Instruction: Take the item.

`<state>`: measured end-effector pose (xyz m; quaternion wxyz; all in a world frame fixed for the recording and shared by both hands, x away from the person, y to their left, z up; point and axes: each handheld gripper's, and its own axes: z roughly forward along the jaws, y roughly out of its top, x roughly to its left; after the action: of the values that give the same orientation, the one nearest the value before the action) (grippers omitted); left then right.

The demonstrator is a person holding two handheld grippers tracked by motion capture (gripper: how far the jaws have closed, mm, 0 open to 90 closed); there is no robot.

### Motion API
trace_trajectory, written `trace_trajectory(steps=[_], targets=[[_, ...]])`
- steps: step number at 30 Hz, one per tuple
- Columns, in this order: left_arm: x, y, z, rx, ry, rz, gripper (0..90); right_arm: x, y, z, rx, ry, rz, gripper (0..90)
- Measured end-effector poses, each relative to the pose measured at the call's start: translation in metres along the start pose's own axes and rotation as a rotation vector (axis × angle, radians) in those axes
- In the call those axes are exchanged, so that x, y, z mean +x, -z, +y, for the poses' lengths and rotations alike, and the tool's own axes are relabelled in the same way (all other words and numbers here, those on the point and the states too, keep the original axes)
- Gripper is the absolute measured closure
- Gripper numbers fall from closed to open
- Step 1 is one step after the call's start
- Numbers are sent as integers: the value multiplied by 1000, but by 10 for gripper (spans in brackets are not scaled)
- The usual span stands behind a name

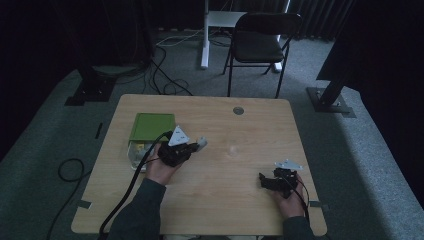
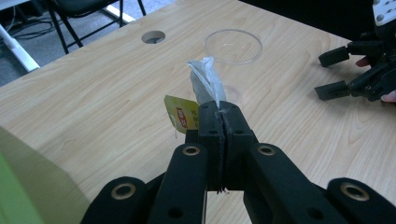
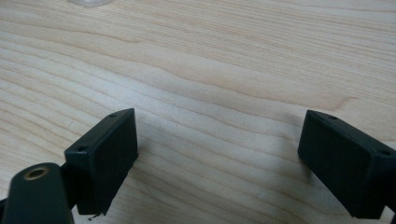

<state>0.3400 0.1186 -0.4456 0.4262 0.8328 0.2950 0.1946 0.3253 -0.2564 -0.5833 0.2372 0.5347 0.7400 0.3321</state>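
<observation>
- In the left gripper view, the left gripper [image 2: 219, 109] sits in the lower middle of the frame with its two black jaws pressed together, and between the tips it pinches a tea bag [image 2: 206, 81] in a silvery-white wrapper.
- The tea bag stands up from the jaw tips, a little tilted to the upper left, and a yellow paper tag [image 2: 182, 112] hangs just beside the left jaw.
- Behind the tea bag, in the upper middle of this view, a clear round glass [image 2: 233, 45] stands on the wooden table [image 2: 93, 107]; the bag is near it but I cannot tell if they touch.
- In the high view, the left gripper [image 1: 196, 146] is left of the centre, and the pale bag [image 1: 201, 143] sticks out at its right end.
- A green box [image 1: 152, 126] lies just to the upper left of this gripper, on the left part of the table.
- The right gripper [image 1: 263, 180] is in the lower right of the high view, well apart from the left one.
- In the right gripper view, its jaws stand wide apart at the lower left and lower right, with bare wood between them and nothing held.
</observation>
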Motion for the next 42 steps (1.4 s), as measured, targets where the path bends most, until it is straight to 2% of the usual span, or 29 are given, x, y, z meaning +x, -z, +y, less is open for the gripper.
trace_trajectory(steps=[17,28,31,39,42], targets=[[-4,-9,13,0,-16,-23,897,0,0,0,1,1,0,115],[-7,-20,26,-10,-20,-39,897,0,0,0,1,-2,0,115],[-10,-25,32,-6,-32,-43,898,0,0,0,0,-1,0,115],[-12,-38,41,-5,-34,-60,898,0,0,0,1,-2,0,115],[-11,-42,43,-20,-22,-72,898,0,0,0,0,-1,0,115]])
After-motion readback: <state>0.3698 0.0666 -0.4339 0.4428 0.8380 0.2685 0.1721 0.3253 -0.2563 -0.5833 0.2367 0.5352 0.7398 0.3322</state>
